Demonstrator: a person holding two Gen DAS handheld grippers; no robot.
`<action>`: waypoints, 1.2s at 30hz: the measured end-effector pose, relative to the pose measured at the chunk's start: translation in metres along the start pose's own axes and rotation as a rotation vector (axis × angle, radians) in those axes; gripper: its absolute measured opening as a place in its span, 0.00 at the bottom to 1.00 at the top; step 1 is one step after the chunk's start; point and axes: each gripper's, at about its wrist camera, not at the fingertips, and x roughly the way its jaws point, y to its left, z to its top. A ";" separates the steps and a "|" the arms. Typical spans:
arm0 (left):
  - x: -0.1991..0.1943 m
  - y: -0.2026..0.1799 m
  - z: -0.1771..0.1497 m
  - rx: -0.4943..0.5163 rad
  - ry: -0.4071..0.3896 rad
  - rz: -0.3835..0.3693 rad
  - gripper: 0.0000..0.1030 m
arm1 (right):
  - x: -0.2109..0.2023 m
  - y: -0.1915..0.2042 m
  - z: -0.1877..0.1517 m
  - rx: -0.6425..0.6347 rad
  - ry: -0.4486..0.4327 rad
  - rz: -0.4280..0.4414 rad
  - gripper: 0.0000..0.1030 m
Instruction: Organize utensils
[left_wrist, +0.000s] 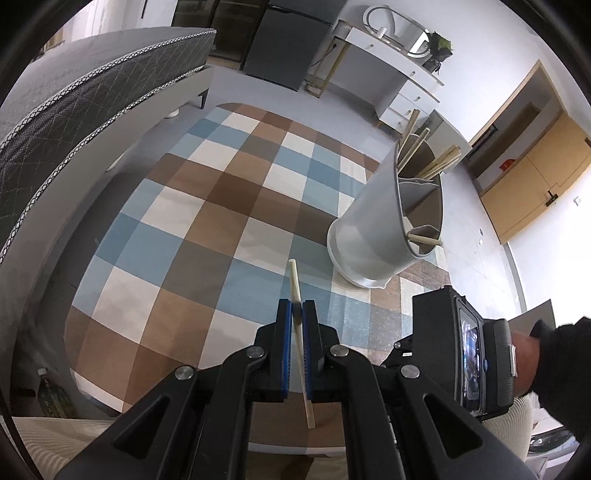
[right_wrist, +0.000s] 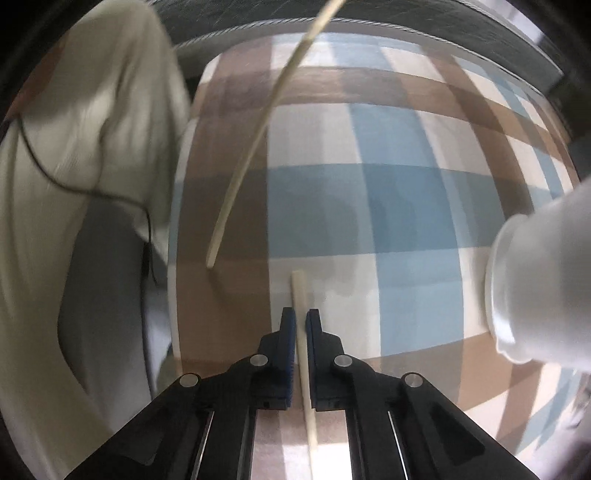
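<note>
The left gripper (left_wrist: 296, 308) pinches a pale wooden chopstick (left_wrist: 297, 332) lengthwise between its blue pads. The right gripper (right_wrist: 301, 317) clamps a second chopstick (right_wrist: 300, 306) the same way, low over the checked tablecloth (right_wrist: 388, 184). The grey divided holder (left_wrist: 373, 221), smooth plastic and already bristling with chopsticks, stands far right of the left gripper, which looks nearer its mouth.

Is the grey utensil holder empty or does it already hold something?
Not empty: the grey utensil holder stands on the checked cloth with several chopsticks sticking out of its compartments.
</note>
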 end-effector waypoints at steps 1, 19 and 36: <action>0.000 -0.001 0.000 0.002 -0.001 0.000 0.01 | -0.001 0.003 0.003 0.020 -0.011 0.000 0.05; -0.003 0.011 -0.001 -0.028 0.007 0.011 0.01 | -0.001 0.028 0.031 0.072 -0.086 -0.065 0.06; -0.008 -0.030 -0.012 0.082 -0.013 -0.008 0.01 | -0.120 -0.012 -0.071 0.754 -0.782 -0.124 0.05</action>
